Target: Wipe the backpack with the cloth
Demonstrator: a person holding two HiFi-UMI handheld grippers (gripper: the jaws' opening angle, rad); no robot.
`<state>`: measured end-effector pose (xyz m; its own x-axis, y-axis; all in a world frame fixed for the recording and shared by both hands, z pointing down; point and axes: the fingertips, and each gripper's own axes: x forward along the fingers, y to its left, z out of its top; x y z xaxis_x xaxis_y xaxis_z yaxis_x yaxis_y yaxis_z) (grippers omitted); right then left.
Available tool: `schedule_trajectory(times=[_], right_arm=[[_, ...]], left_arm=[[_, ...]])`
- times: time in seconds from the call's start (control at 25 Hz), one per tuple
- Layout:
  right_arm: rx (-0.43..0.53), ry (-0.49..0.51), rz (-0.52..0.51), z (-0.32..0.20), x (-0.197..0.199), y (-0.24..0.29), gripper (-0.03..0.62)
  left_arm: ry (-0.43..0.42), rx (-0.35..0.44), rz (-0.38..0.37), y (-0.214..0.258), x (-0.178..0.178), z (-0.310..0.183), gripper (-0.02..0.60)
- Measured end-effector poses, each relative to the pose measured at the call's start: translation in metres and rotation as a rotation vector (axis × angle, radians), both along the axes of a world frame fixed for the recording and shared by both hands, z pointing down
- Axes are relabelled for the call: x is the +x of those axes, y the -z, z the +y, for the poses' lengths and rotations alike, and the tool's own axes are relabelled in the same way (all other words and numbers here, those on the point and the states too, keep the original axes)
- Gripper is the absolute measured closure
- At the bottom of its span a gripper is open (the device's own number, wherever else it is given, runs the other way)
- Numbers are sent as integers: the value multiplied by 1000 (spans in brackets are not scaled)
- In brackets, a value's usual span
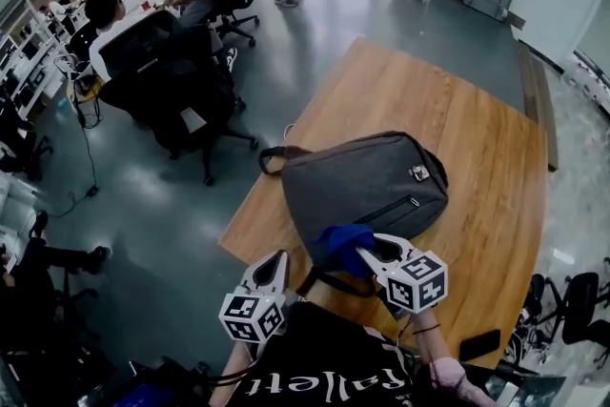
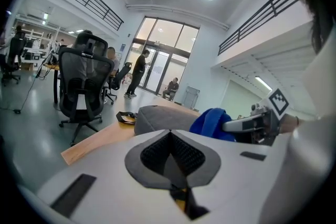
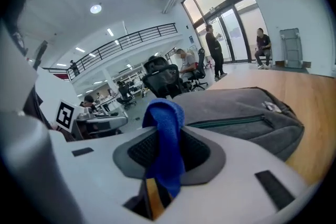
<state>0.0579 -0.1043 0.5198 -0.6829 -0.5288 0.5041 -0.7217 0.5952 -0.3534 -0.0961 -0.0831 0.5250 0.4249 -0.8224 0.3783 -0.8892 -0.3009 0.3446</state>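
- The grey backpack (image 1: pixel 367 181) is laid flat on the wooden table (image 1: pixel 477 110), at the centre of the head view.
- The blue cloth (image 1: pixel 338 246) is clamped between the jaws of the right gripper (image 1: pixel 365 254). It is seen over the backpack's lower edge in the frame.
- The left gripper (image 1: pixel 278 262) is held lower left of the backpack, with its jaws closed on nothing.

Backpack (image 1: pixel 367 181): grey woven fabric, matt, slightly rough; small shiny metal-looking tag (image 1: pixel 418 172). Cloth (image 3: pixel 167 128): blue, fluffy pile, matt. Bench (image 1: pixel 496 157): wood w/ visible grain, smooth satin finish. Left claw (image 2: pixel 170 157) & right claw (image 3: pixel 167 150): smooth matt white plastic shells, dark textured pads (image 3: pixel 195 152). Floor (image 1: pixel 172 195): grey, smooth, glossy.
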Motion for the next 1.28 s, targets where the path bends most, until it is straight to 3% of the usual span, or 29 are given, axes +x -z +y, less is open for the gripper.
schedule_trajectory(times=[0.48, 0.84, 1.08, 1.28], right_arm=[[-29, -314, 269, -60, 175, -42, 490], [-90, -547, 304, -90, 278, -69, 490], [-83, -576, 315, -97, 297, -64, 490], [54, -501, 179, -89, 249, 3, 490]], left_arm=[[-22, -3, 12, -4, 5, -5, 583], [-19, -8, 9, -3, 13, -2, 583], [-10, -13, 8, -6, 9, -2, 583], [6, -12, 10, -6, 1, -6, 583]])
